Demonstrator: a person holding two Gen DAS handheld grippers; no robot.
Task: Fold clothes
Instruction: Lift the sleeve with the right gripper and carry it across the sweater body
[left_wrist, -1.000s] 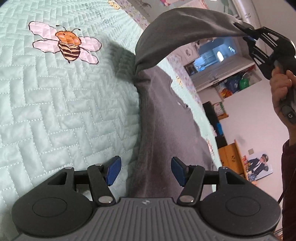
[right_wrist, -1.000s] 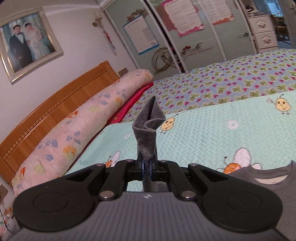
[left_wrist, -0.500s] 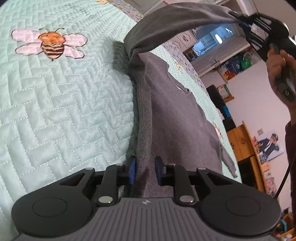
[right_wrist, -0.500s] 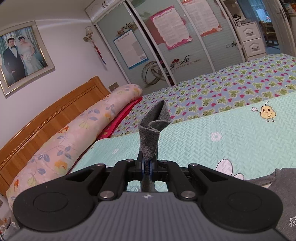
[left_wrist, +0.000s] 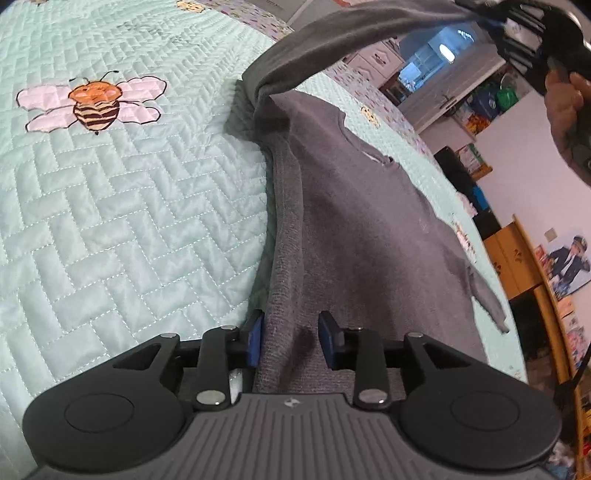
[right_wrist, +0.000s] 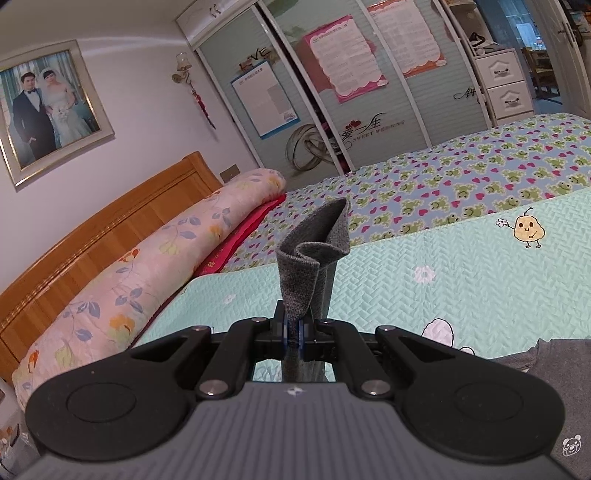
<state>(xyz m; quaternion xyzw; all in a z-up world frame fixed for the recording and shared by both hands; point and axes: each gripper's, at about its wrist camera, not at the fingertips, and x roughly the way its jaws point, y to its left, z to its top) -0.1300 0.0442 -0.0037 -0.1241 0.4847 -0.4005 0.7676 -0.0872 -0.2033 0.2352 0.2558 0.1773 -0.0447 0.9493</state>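
A grey sweater lies flat on the mint quilted bedspread. My left gripper sits low at the sweater's near side edge. Its jaws are opening, with a raised fold of that edge between the blue pads and the right pad clear of the cloth. One sleeve is stretched up off the bed to my right gripper, held by a hand. In the right wrist view my right gripper is shut on the sleeve cuff, which sticks up curled above the pads.
A bee picture marks the bedspread left of the sweater. A long floral pillow and a wooden headboard lie at the left. A wardrobe with sliding doors stands beyond the bed. A wooden cabinet stands past the bed's edge.
My left gripper went from wide to nearly shut around the sweater's side edge, then parted again. My right gripper carried the sleeve farther up and away, stretching it tauter.
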